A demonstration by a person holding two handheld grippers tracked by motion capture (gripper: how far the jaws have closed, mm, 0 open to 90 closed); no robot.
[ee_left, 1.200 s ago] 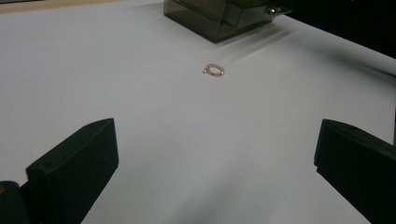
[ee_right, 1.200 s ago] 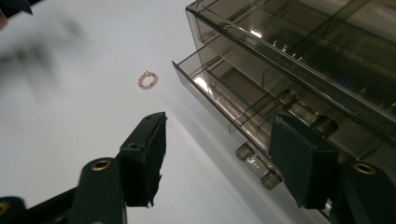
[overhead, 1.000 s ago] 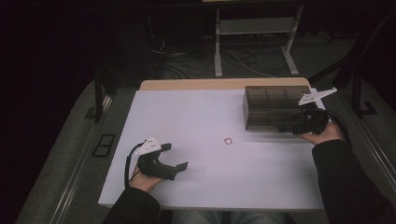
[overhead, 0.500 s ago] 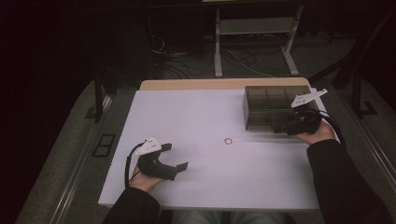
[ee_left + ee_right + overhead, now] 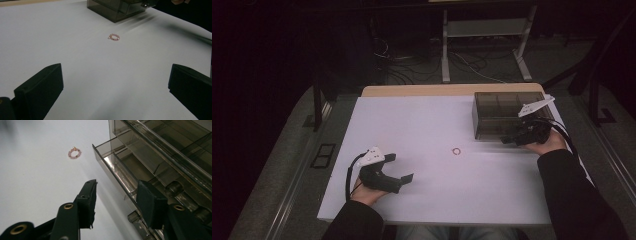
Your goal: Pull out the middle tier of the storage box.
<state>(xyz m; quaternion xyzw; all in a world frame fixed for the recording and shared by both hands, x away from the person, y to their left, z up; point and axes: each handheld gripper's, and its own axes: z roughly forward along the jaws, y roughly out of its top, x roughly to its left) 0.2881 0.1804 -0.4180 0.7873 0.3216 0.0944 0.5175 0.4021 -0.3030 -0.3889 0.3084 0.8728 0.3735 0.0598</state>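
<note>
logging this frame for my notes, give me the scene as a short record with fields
surface: white table
box: smoky clear drawer box at the far right of the table
drawer: bottom drawer pulled partly out
small item: pink bead ring lying loose mid-table, apart from the box and both tools
left tool: open, resting near the front left, jaws aimed toward the ring
right tool: open, at the drawer front, one jaw either side of the front wall
</note>
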